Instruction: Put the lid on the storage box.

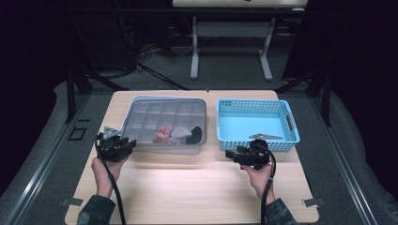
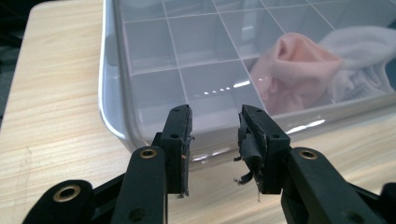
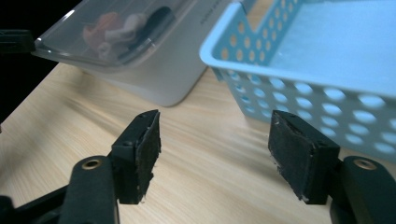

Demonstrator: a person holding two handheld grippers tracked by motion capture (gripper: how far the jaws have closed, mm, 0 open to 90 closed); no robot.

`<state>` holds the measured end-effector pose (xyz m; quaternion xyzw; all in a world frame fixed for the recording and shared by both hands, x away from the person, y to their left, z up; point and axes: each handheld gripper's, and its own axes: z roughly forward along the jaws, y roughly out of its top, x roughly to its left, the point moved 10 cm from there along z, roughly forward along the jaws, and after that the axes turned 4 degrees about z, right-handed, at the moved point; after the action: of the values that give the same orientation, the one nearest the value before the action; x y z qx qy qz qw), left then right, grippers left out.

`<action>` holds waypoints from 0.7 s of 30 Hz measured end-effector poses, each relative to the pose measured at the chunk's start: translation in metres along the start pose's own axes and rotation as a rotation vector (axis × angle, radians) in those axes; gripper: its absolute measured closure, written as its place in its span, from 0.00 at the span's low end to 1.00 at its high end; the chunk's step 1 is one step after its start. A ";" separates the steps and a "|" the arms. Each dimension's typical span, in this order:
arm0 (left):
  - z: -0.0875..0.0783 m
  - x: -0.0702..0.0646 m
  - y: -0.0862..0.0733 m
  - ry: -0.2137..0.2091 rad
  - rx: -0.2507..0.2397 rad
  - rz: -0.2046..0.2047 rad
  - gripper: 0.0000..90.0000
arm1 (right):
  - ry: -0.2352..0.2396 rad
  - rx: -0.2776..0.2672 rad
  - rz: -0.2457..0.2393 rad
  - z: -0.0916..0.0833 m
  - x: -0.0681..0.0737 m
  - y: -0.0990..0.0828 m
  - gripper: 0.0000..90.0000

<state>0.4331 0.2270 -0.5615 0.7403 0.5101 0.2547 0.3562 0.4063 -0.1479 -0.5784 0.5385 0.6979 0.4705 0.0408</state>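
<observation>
A clear plastic box (image 1: 141, 104) with a gridded lid lies on the wooden table (image 1: 187, 187), left of a light blue perforated basket (image 1: 292, 125). Through the lid I see a pink cloth item (image 1: 163, 134), a white one (image 1: 179, 135) and a dark one (image 1: 196, 134) at the box's near side. My left gripper (image 1: 124, 144) stands open at the box's near left corner. In the left gripper view the jaws (image 2: 215, 135) frame the box's front wall (image 2: 112, 70), and the pink item (image 2: 299, 70) and the white one (image 2: 364, 51) lie beyond. My right gripper (image 3: 215, 140) is open over bare wood.
The right gripper (image 1: 233, 154) sits just in front of the basket's near left corner. The basket (image 3: 327, 98) and the box (image 3: 168, 79) stand a small gap apart. A desk frame (image 1: 230, 42) stands on the floor beyond the table.
</observation>
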 end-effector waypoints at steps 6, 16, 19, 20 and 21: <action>0.007 0.024 0.009 0.027 0.012 -0.057 0.59 | 0.019 -0.002 -0.027 0.018 0.023 0.021 0.42; 0.027 0.054 0.006 -0.022 0.085 -0.156 0.44 | 0.001 0.055 -0.030 0.070 0.047 0.045 0.57; 0.028 0.054 0.005 -0.071 0.083 -0.188 0.44 | -0.010 0.076 -0.025 0.077 0.051 0.045 0.65; 0.029 0.053 0.005 -0.095 0.082 -0.207 0.44 | -0.026 0.077 -0.029 0.079 0.050 0.045 0.66; 0.029 0.052 0.004 -0.113 0.082 -0.221 0.44 | -0.030 0.077 -0.024 0.079 0.049 0.045 0.68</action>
<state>0.4751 0.2673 -0.5756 0.7068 0.5776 0.1505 0.3796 0.4629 -0.0617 -0.5686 0.5382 0.7212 0.4346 0.0365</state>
